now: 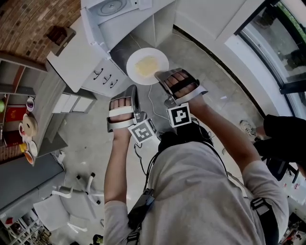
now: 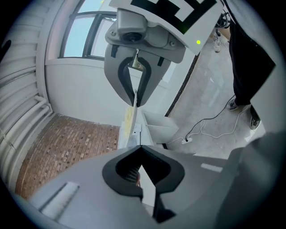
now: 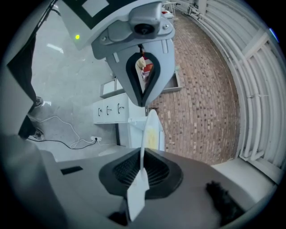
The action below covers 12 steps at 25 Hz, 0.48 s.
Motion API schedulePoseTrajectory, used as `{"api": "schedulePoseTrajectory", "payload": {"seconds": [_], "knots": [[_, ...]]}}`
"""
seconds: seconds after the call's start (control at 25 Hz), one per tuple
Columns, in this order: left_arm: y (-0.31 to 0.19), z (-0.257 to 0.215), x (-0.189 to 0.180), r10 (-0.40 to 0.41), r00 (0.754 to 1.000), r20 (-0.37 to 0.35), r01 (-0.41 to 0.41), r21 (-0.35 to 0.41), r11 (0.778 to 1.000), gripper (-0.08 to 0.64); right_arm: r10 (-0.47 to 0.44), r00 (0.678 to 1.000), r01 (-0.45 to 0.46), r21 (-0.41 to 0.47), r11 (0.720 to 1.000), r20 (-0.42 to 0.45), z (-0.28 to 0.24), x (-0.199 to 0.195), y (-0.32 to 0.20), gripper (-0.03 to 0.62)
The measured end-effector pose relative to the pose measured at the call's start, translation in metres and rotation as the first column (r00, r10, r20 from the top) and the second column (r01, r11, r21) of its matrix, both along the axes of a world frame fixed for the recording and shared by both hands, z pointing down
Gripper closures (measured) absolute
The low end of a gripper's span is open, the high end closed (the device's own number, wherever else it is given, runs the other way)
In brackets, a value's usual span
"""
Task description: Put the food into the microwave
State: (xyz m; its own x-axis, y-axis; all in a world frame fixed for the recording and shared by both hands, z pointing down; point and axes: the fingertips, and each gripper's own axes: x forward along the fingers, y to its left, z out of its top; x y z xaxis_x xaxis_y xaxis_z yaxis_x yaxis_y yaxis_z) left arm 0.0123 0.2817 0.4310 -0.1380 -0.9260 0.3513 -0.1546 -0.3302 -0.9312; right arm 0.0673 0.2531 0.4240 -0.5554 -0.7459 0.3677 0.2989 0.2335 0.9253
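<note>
A white plate [image 1: 147, 66] with pale yellow food is held in the air between both grippers, in front of a white microwave [image 1: 110, 12] whose round turntable shows at the top of the head view. My right gripper [image 1: 161, 76] is shut on the plate's near right rim. My left gripper [image 1: 135, 88] is shut on its near left rim. In the left gripper view the plate [image 2: 129, 123] stands edge-on, running from my own jaws [image 2: 144, 176] to the right gripper [image 2: 136, 102] opposite. In the right gripper view the plate [image 3: 152, 129] rises from my jaws [image 3: 139, 179] towards the left gripper [image 3: 144, 103].
The microwave sits on a white cabinet with drawers [image 1: 103, 76] beside a brick wall [image 1: 33, 24]. A shelf with cups [image 1: 26, 129] is at the left and a white chair [image 1: 67, 201] lower left. A cable [image 1: 150, 103] lies on the floor. Another person [image 1: 287, 139] stands at the right.
</note>
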Motion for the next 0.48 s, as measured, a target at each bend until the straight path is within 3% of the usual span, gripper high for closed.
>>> {"api": "schedulePoseTrajectory", "payload": {"seconds": [0.48], "knots": [[-0.048,0.003,0.002,-0.006,1.0,0.015,0.006,-0.011,1.0,0.552,-0.011,1.0,0.011,-0.007,1.0,0.007,0.003,0.003,-0.045,0.568]]}}
